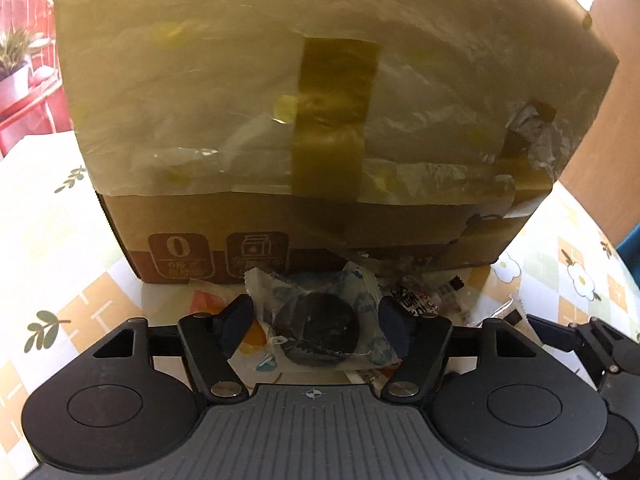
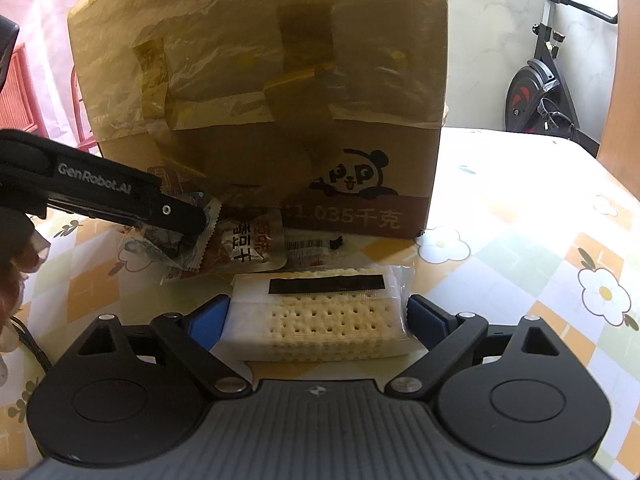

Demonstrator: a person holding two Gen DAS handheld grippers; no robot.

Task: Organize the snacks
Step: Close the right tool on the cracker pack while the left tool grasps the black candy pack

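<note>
Two wrist views of a tabletop sorting scene. Progress is judged early: no snack appears put away, and several packets lie loose on the flower-patterned tablecloth against the foot of a taped cardboard box, which stands at twelve o'clock in both views.

The left gripper brackets a clear-wrapped dark round cookie. Its jaws stand partly open, a dark pad at nine and at three o'clock of the packet; the right-hand pad appears to meet the wrapper edge, yet no pinch is evident. Whether the packet is lifted or rests on the packets beneath cannot be told.

The right gripper stands wide open around a cracker pack, blue pads just beside its short ends, apparently not pressing. The pack lies flat on the cloth: pale perforated crackers in clear wrap, a black strip along the far edge.

At ten o'clock of the crackers lies a brown printed packet; the left gripper enters from nine o'clock. Remaining work, as judged: grasp and place each packet.
</note>
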